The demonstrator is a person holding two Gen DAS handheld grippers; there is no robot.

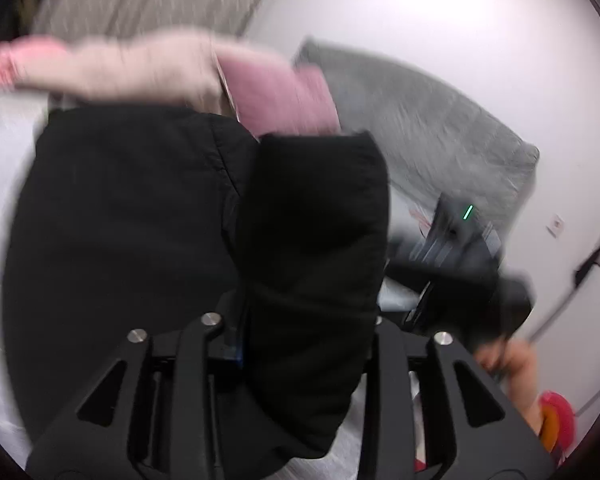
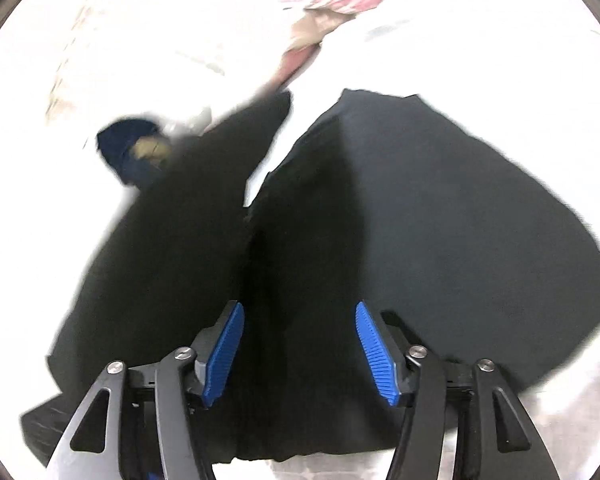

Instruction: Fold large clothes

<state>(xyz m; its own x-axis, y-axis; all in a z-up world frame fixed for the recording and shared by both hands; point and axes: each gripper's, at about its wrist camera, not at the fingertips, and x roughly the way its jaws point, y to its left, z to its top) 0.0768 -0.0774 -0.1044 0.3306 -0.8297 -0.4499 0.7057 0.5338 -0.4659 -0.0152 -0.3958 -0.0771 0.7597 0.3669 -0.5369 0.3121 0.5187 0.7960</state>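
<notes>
A fold of the bulky black padded garment (image 1: 204, 216) is pinched by the left claw (image 1: 300, 344), lifted for folding; above it, the right claw (image 2: 300, 344) is held spread.

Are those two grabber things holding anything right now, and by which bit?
The left hand-held gripper pinches a bunched fold of the black garment. The right hand-held gripper is open, holding nothing.

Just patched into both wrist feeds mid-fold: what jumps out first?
The black garment fills most of both views, spread on a white surface. In the left wrist view a thick fold of it bulges up through the left tongs; the right tongs hang open above the cloth, blue pads apart. A pink garment lies beyond, blurred.
</notes>
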